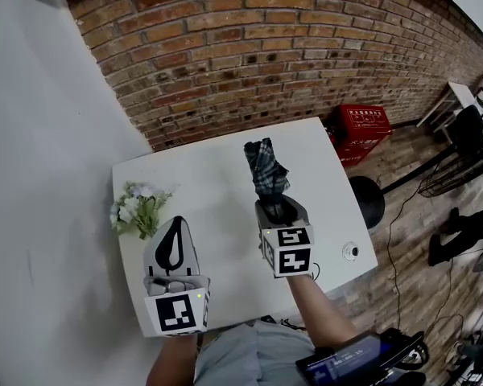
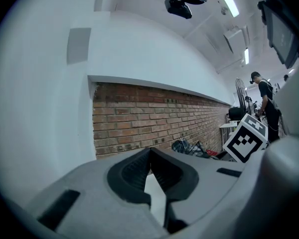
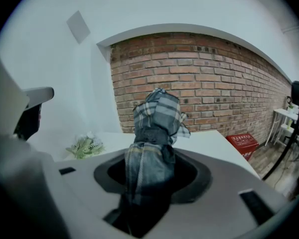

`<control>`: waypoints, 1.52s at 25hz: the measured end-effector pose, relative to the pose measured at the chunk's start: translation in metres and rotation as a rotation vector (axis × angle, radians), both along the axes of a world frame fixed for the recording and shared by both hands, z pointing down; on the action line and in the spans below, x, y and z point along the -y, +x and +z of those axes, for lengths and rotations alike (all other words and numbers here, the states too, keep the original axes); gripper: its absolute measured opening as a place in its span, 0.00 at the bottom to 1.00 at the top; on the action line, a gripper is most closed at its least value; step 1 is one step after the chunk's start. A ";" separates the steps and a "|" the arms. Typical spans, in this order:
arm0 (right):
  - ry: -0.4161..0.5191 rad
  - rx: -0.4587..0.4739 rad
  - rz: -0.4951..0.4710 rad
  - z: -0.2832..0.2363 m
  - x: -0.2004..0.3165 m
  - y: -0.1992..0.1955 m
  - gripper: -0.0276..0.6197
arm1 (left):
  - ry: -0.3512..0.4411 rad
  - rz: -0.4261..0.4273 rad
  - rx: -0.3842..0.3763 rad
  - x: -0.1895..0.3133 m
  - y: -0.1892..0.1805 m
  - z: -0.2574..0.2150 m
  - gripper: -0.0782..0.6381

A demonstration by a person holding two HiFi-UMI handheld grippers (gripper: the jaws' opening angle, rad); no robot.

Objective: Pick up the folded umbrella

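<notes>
Brick wall (image 1: 266, 47) is standing behind a white table (image 1: 217, 167). Right gripper (image 1: 275, 207) is clamping the folded umbrella (image 1: 266, 167) by one end, holding it over the table. Left gripper (image 1: 176, 222) is hovering with jaws closed and empty, beside the flowers (image 1: 138, 206).

The head view looks steeply down on the white table (image 1: 217, 203), while both gripper views sit low, facing the far brick wall (image 1: 266, 47) all share.
</notes>
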State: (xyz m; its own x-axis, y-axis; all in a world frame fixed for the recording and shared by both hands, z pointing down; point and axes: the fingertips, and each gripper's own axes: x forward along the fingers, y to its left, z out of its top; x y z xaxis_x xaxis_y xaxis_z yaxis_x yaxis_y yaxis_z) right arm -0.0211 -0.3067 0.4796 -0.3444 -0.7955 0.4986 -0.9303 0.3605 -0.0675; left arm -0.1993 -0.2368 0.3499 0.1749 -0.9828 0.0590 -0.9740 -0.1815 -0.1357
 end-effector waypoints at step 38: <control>0.299 0.084 -0.051 -0.132 -0.054 0.021 0.34 | 0.057 0.015 0.008 -0.046 0.042 -0.036 0.12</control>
